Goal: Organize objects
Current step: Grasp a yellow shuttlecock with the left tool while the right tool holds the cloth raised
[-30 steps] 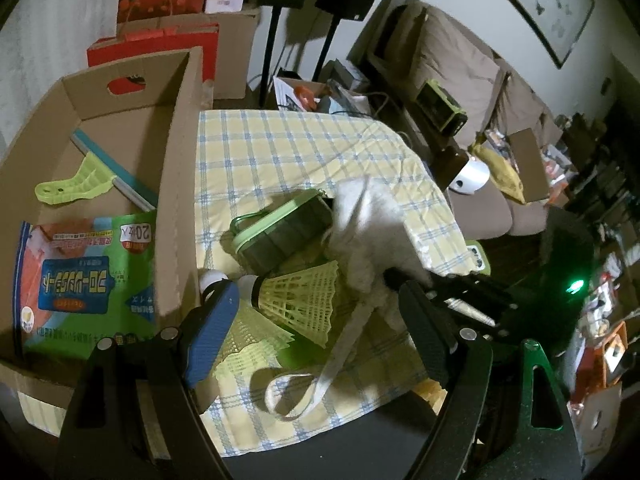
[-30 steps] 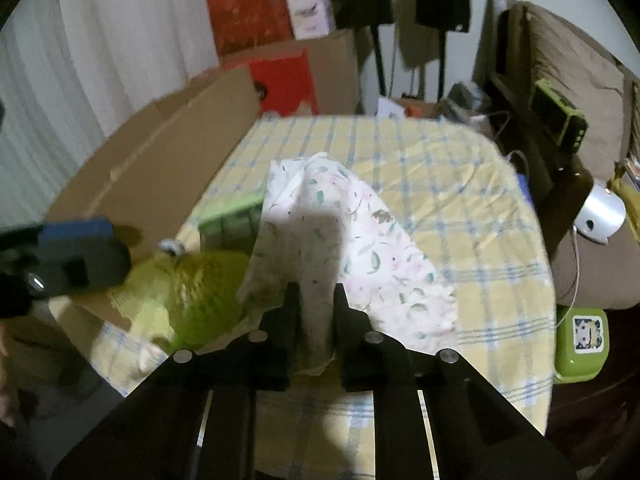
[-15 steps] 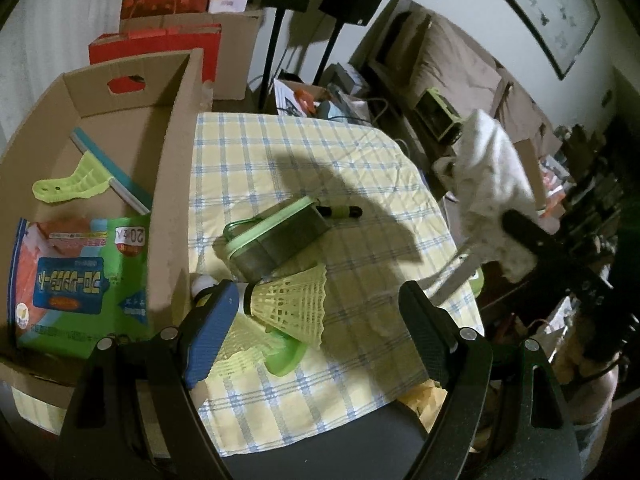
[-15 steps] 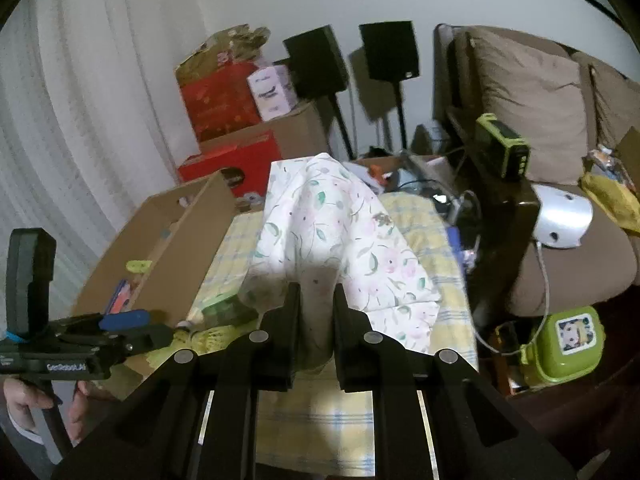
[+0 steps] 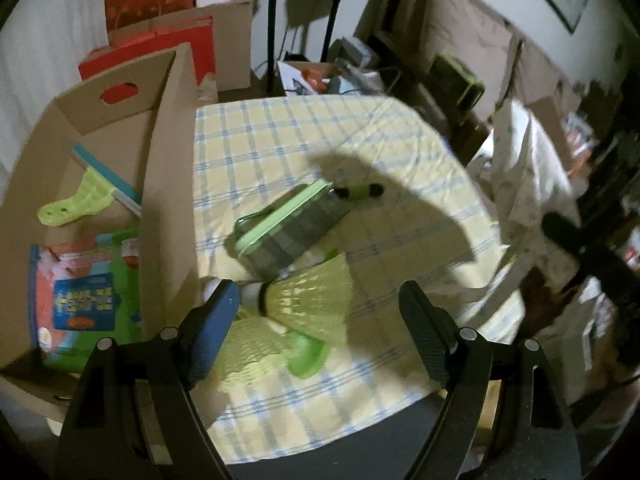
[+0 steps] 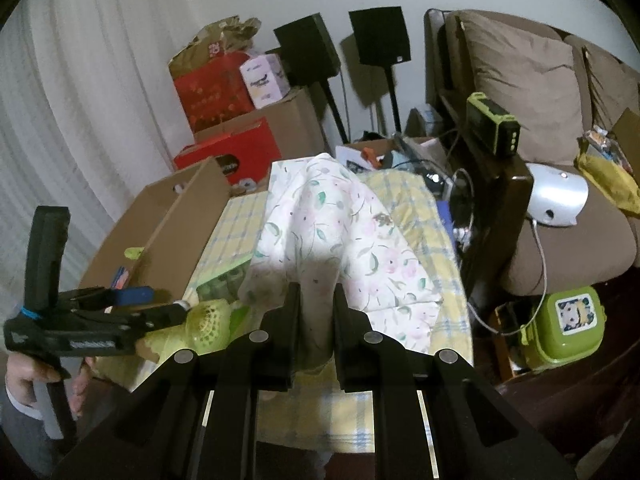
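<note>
My right gripper (image 6: 317, 296) is shut on a white floral cloth bag (image 6: 332, 236) and holds it up over the table's right side; the bag also shows in the left wrist view (image 5: 528, 184). My left gripper (image 5: 320, 312) is open and empty, low over the yellow-green shuttlecocks (image 5: 308, 304) at the table's near edge. A grey case with a green lid (image 5: 288, 228) lies behind them, with a green marker (image 5: 360, 191) at its far end. The open cardboard box (image 5: 164, 168) on the left holds a colourful packet (image 5: 84, 296) and a green scraper (image 5: 80, 200).
The table has a yellow checked cloth (image 5: 280, 140). Red and brown boxes (image 6: 236, 120) and two speaker stands (image 6: 344, 48) are behind it. A sofa (image 6: 560, 120) and a green lunch box (image 6: 564, 324) on the floor are to the right.
My right gripper lifted the floral bag off the table and carried it up and to the right, uncovering the grey case and marker. My left gripper stayed over the shuttlecocks.
</note>
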`<state>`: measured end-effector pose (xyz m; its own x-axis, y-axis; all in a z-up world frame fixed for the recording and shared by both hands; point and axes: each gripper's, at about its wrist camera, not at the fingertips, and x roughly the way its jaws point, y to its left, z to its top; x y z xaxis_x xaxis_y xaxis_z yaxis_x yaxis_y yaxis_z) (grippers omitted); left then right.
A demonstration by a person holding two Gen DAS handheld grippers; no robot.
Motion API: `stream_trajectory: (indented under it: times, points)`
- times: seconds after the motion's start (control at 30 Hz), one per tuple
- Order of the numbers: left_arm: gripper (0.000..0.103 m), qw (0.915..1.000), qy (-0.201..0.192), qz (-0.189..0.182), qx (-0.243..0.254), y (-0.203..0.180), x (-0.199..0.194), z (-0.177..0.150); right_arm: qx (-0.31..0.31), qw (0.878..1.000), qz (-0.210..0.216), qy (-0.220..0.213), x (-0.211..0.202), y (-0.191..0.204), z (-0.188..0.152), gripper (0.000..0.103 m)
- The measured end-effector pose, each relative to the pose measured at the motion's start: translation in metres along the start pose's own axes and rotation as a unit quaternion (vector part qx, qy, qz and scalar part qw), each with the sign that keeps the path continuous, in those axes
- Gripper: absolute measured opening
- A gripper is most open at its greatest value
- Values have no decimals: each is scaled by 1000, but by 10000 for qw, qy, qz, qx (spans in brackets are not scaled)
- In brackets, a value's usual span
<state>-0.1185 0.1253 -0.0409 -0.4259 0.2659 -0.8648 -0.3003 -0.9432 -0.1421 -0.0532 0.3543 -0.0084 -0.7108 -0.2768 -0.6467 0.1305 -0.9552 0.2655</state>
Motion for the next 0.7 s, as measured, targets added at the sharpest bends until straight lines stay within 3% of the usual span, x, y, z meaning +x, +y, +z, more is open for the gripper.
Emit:
stream_trajectory:
  times: [0.17,0.2,0.23,0.33,0.37,0.43,0.53,0.7]
  points:
    - [79,9978,71,483,455,-14,14,-5,-32,9999,80,67,4,7,-6,13]
    - [74,9968,76,582,547,-16,17,-5,-32,9999,98,70,4,8,-8,13]
    - [62,9958,98,665,630,-18,21,-6,-38,9999,103,72,4,9,-8,13]
    - [46,9893,94,1139,903,-25,30,-6,-85,9999,101,86,4,12,-11,13]
    - [42,9889,61,1130,960,-27,31,-7,-96,9999,101,90,4,13,-11,13]
    - [24,9934,183,791,813,-26,33,-5,-107,9998,101,101,4,14,-13,13]
    - [11,9923,16,878,874,-34,28,-4,-116,9998,123,114,5,16,-13,13]
    - [2,9925,-287,842,835,-38,13,1,-160,9997,156,89,4,21,-13,13]
